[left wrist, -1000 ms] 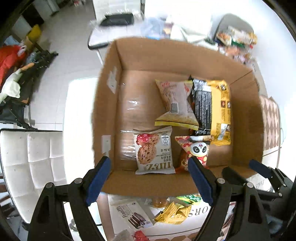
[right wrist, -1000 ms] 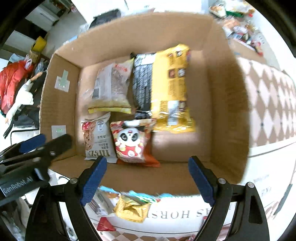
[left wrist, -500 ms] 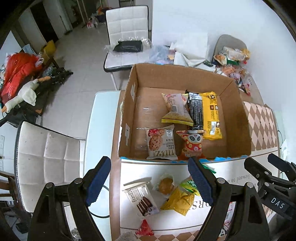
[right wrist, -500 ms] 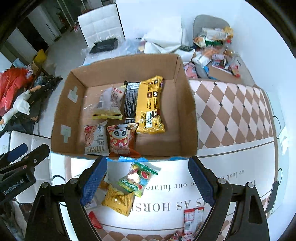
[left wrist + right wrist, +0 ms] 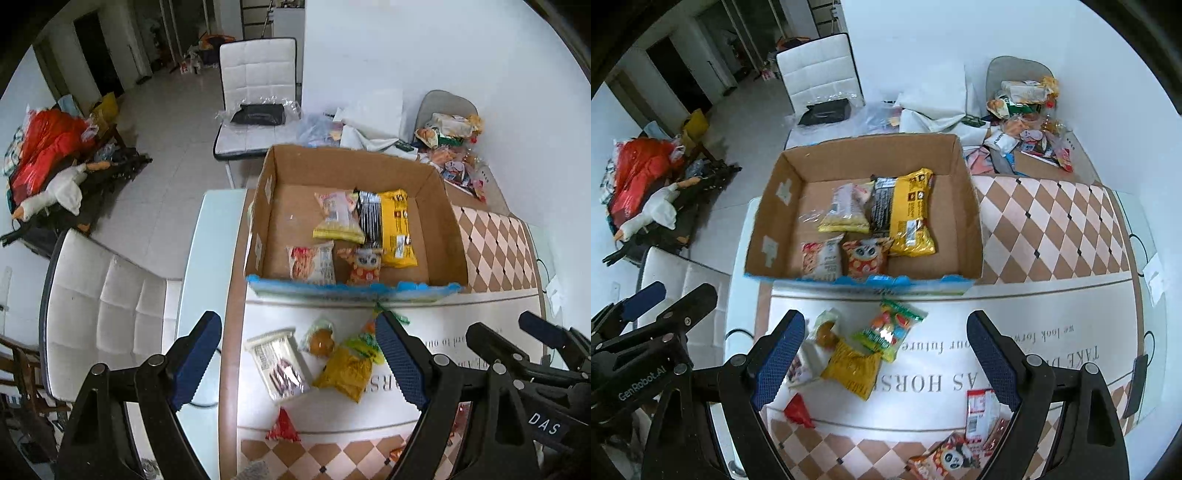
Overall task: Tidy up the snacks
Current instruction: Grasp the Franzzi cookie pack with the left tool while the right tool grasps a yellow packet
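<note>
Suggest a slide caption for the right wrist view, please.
Open right gripper hovers over loose snacks, including a yellow packet, before a partly filled cardboard box.

The right gripper (image 5: pixel 886 354) hangs wide open above loose packets: a yellow snack bag (image 5: pixel 852 367) and a gummy candy pack (image 5: pixel 888 329) between its fingers. Ahead sits the cardboard box (image 5: pixel 971 218), holding what looks like five snack packets.

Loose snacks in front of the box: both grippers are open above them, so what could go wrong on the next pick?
The yellow packet lies against the gummy bag and the round pastry, so the right gripper might pinch two at once. The cookie pack sits near the table's left edge and could be nudged off. The cardboard box's tall near wall may snag a low-carried packet.
</note>
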Motion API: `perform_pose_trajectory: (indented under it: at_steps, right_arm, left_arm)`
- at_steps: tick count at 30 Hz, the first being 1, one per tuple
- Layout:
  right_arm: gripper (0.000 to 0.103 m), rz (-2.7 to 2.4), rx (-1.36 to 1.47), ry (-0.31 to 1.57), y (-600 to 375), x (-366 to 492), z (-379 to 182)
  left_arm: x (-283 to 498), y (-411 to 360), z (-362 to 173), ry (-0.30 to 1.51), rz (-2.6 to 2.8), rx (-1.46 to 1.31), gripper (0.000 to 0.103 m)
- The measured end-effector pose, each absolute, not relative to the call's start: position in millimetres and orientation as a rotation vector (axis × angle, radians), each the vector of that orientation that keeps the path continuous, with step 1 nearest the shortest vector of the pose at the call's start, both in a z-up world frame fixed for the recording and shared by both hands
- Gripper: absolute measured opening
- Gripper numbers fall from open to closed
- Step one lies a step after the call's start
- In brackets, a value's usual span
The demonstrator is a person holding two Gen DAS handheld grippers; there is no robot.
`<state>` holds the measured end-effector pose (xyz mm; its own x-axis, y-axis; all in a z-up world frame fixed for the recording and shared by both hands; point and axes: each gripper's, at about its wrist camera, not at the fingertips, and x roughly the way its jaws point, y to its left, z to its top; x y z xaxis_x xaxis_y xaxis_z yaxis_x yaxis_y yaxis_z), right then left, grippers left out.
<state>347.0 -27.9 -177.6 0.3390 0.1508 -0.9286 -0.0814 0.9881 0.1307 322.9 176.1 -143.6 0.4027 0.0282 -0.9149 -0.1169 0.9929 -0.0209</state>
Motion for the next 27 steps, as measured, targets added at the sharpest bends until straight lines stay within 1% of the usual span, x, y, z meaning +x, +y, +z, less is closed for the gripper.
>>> perform_pose_trajectory:
  at_steps: [3,5,11,14,17,22,23,24,25,26,27]
  right_arm:
    - [0.092,0.165,0.098,1.264,-29,334,-190]
    - [0.092,0.171,0.134,1.324,-28,326,-210]
    - [0.092,0.196,0.239,1.507,-18,326,-301]
    - [0.091,0.226,0.150,1.567,-1,327,-339]
    - [0.091,0.279,-0.034,1.577,16,326,-360]
    - [0.092,0.340,-0.321,1.559,37,326,-381]
    - [0.091,0.350,-0.358,1.557,40,326,-383]
    - [0.092,0.362,-0.397,1.553,44,327,-384]
    - [0.092,0.379,-0.431,1.549,49,328,-384]
    - [0.092,0.395,-0.457,1.545,53,329,-386]
    - [0.092,0.414,-0.484,1.538,57,329,-387]
  left_arm:
    - [311,182,-161,1.206,0.115,-0.110,0.085]
    - [307,188,-181,1.262,0.132,-0.143,0.085]
    - [310,216,-281,1.502,0.183,-0.301,0.085]
    - [315,220,-324,1.584,0.195,-0.333,0.085]
    - [324,219,-359,1.644,0.197,-0.322,0.085]
    - [339,213,-392,1.684,0.186,-0.297,0.085]
    - [340,211,-395,1.681,0.186,-0.281,0.082]
    - [340,211,-396,1.674,0.183,-0.274,0.076]
    - [338,212,-397,1.668,0.172,-0.283,0.066]
    - [336,214,-399,1.668,0.172,-0.285,0.059]
    - [333,216,-399,1.663,0.174,-0.281,0.059]
